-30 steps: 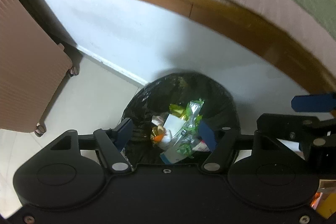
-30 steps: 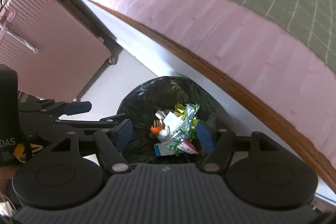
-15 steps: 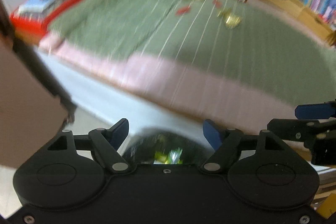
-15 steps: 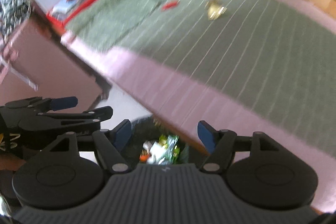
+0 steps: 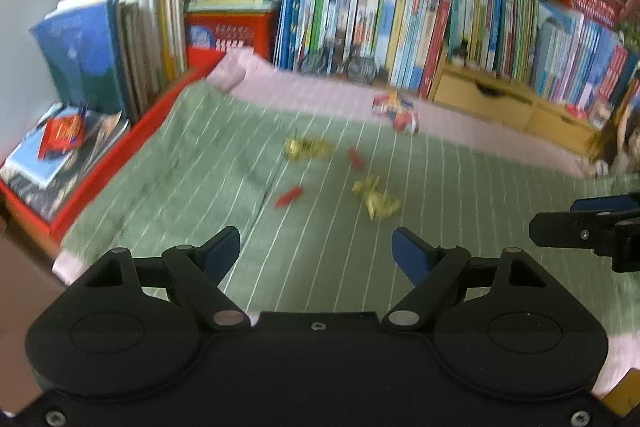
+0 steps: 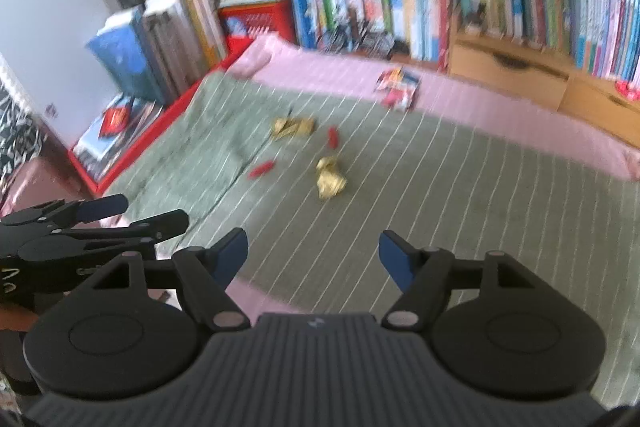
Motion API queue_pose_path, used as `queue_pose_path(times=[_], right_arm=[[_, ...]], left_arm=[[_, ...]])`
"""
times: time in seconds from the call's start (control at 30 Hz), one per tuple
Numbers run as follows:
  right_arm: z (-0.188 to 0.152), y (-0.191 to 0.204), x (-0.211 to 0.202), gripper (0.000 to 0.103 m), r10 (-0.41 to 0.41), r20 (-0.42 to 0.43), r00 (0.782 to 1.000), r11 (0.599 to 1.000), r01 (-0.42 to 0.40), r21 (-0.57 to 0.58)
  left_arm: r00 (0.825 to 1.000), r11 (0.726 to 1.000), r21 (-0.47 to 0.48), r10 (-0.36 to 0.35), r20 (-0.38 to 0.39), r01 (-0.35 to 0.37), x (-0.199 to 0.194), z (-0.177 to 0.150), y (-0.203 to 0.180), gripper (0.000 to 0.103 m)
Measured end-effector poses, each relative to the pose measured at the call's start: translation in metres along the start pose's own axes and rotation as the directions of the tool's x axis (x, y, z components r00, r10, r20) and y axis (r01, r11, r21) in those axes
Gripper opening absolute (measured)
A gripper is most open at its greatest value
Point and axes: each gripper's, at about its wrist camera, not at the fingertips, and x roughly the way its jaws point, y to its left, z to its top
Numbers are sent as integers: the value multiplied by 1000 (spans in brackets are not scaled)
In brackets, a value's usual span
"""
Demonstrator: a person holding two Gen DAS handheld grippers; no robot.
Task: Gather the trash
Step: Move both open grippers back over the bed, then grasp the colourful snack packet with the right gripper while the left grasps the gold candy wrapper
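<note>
Trash lies on a green striped blanket [image 5: 460, 227]: two crumpled gold wrappers [image 5: 308, 149] [image 5: 376, 201], two red scraps [image 5: 289, 195] [image 5: 356, 159] and a colourful packet [image 5: 396, 111] on the pink sheet behind. My left gripper [image 5: 316, 251] hovers over the blanket's near edge, its jaws opening with nothing between them. In the right wrist view the same gold wrappers [image 6: 294, 127] [image 6: 330, 179], red scraps [image 6: 262, 169] [image 6: 333, 138] and packet [image 6: 398, 87] show ahead of my right gripper [image 6: 312, 255], which is open and holds nothing. All the trash is well beyond both grippers.
Rows of books [image 5: 400, 15] line the far side of the bed over wooden drawers [image 5: 500, 99]. A red tray with stacked books [image 5: 60, 155] flanks the left. A pink suitcase corner [image 6: 36, 183] stands at the lower left.
Both grippers have risen from above the black trash bag and tilted up over the bed. The bag has dropped out of view and the bed's trash has come into view.
</note>
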Motion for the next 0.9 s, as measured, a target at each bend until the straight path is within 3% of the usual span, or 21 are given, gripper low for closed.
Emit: queue_pose_path(times=[0.23,0.43,0.7,0.9], right_arm=[[52,-43,14,83,-19,63,998,999,17,32],[85,-82,46,84,-28,46,999,998,25,64],[132,-121,116,86,8,-86,996,997,-1,80],[167,-147,187,87,51,-230,972,990,-20,136]], left_arm=[[999,1000,-29,1,36,0,35,54,-17,85],[999,997,-77,29,-16,-30,90,73,-19,85],[992,984,-157,67,-106,-83,169,92,-10,85],[984,973,-197,86,-159,-117,230,105,1,85]])
